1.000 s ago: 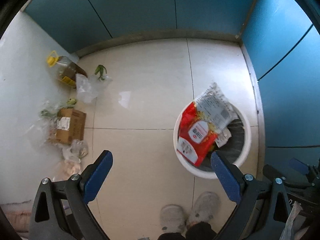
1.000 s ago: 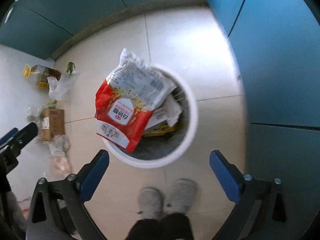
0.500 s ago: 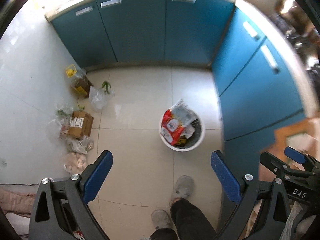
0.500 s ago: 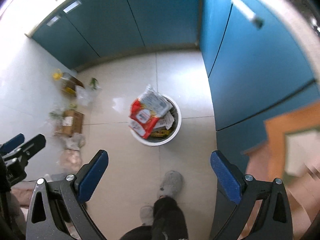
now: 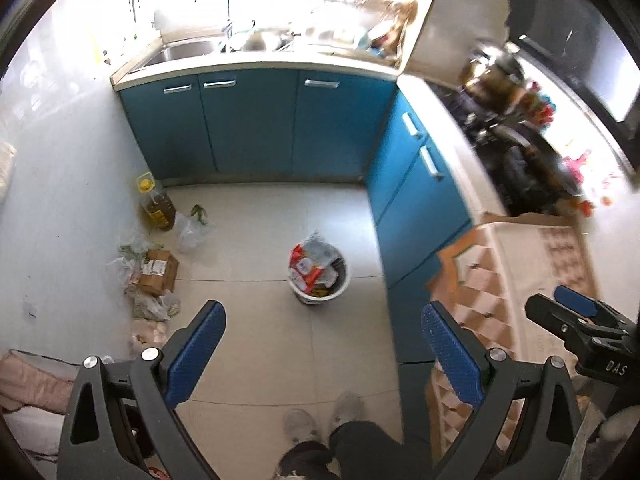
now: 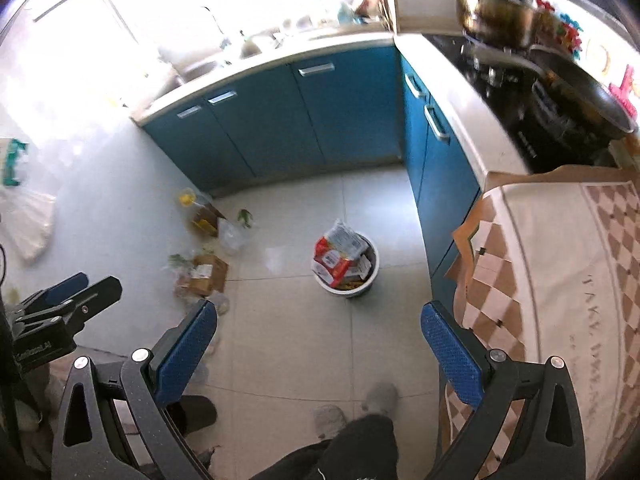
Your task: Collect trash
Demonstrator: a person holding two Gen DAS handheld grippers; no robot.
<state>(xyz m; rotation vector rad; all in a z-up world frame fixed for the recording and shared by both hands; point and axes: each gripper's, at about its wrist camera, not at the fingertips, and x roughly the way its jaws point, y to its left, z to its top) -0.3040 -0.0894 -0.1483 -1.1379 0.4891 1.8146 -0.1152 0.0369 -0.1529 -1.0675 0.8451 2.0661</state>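
A white waste bin [image 5: 342, 285] [image 6: 370, 278] stands on the tiled floor far below, with a red-and-white food bag [image 5: 306, 266] [image 6: 334, 256] and other wrappers sticking out of it. My left gripper [image 5: 322, 340] is open and holds nothing, high above the floor. My right gripper [image 6: 318, 338] is open too, with nothing between its blue pads. Each gripper shows at the other view's edge. Loose litter lies by the left wall: a cardboard box [image 5: 158, 272] [image 6: 208, 274], plastic bags [image 5: 190, 232] [image 6: 232, 236] and an oil bottle [image 5: 156, 204] [image 6: 200, 210].
Blue cabinets [image 5: 256, 124] [image 6: 304, 112] line the back and right under a counter with a sink [image 5: 180, 50]. A table with a checked cloth [image 5: 516, 264] [image 6: 560, 260] stands at the right. The person's feet [image 5: 320, 416] [image 6: 352, 404] are on the floor below me.
Both grippers have risen far above the bin, which now looks small. The counter, sink, stove and table have come into view. Both stayed open.
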